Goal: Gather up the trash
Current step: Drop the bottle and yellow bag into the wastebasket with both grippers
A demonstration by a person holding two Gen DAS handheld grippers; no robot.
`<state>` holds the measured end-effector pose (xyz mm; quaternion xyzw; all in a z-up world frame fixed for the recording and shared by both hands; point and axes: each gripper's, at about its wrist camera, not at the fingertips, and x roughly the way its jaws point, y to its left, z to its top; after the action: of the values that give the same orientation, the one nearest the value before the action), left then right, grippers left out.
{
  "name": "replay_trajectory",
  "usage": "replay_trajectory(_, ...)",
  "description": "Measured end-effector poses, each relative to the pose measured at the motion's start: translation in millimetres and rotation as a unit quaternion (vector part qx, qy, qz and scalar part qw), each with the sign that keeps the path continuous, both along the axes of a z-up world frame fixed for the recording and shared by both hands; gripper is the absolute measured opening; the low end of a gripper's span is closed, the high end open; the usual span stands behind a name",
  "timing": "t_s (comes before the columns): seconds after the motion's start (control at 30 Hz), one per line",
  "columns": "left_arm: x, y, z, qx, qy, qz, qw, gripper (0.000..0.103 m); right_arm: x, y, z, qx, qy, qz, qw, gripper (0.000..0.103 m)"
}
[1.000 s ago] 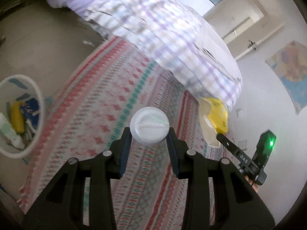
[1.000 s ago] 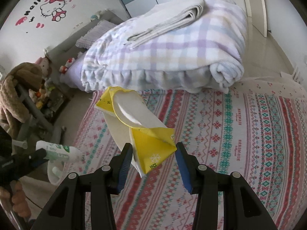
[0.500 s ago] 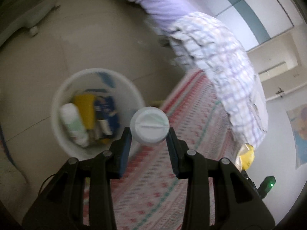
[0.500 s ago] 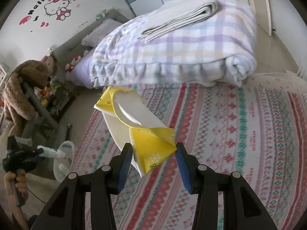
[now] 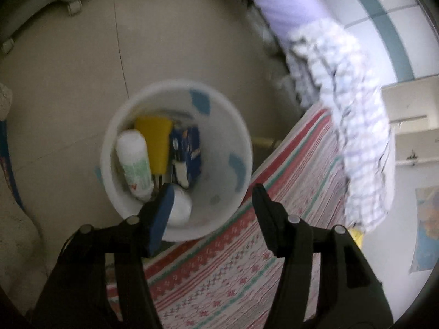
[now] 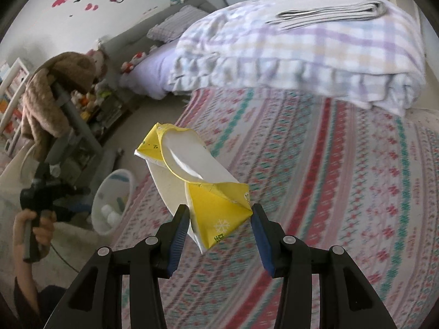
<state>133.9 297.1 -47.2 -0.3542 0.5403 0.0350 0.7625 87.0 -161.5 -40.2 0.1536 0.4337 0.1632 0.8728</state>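
Left tool [image 5: 211, 194]: jaws opening, spread wide above the bin, pointing steeply down; nothing is gripped between them.
White bottle [image 5: 179, 205]: loose inside the bin, just past the left tool's left pad, which hides part of it; whether it touches that pad cannot be told.
Bin [image 5: 241, 142]: white, round, with blue patches on its inner wall; it stands on the beige floor [image 5: 82, 68] right against the edge of the bed.
Bin contents: a white bottle with a green label [image 5: 134, 161], a yellow packet [image 5: 156, 142] and a blue packet [image 5: 186, 153], all leaning together at the far side of the bin.
Right tool [image 6: 221, 218]: jaws partly closed, pressing on the lower end of a carton, held up over the bed.
Carton [image 6: 203, 189]: yellow and white, flattened and crumpled, its upper end torn open and sticking up and to the left, clear of the bedspread.
Bedspread [image 6: 343, 192]: striped in red, green and white, covering the bed under both tools.
Blanket [image 6: 301, 52]: checked in lilac and white, folded in a thick pile at the far end of the bed, with a folded grey cloth [image 6: 334, 13] on top.
Left hand [image 6: 33, 224]: seen in the right wrist view gripping the left tool's handle, near the bin.
Plush toy [image 6: 55, 90]: brown, draped over a grey frame beyond the bin.
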Motion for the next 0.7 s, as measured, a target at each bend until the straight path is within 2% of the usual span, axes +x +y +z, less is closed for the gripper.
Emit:
replay_trajectory(0.1, -3.3, 12.0, 7.7, 0.012, -0.014, 0.023, 0.9996, 0.061, -1.5, 31.2, 1.6, 0.006, -0.004, 0.019, 1.000, 0.047)
replay_trajectory(0.17, -7.0, 23.8, 3.4, -0.001, -0.010, 0.054, 0.9985, 0.061, -0.3, 59.1, 1.8, 0.010, -0.007, 0.036, 0.999, 0.047)
replay_trajectory(0.3, -22.1, 53.5, -4.4, -0.024, -0.003, 0.131, 0.9911, 0.061, 11.3, 127.4, -0.8, 0.011, -0.005, 0.062, 0.998, 0.047)
replay_trajectory(0.53, -34.7, 73.0, -1.2, -0.023, -0.009, 0.182, 0.9830, 0.061, 48.6, 238.1, -12.6, -0.010, 0.009, 0.089, 0.996, 0.050)
replay_trajectory(0.6, -35.5, 74.4, -0.4, -0.018, -0.009, 0.191, 0.9814, 0.061, 58.7, 261.6, -23.7, -0.012, 0.024, 0.096, 0.995, 0.076)
replay_trajectory(0.7, -33.7, 72.2, -0.8, -0.017, -0.009, 0.187, 0.9823, 0.061, 65.0, 272.8, -42.8, -0.023, 0.058, 0.084, 0.995, 0.077)
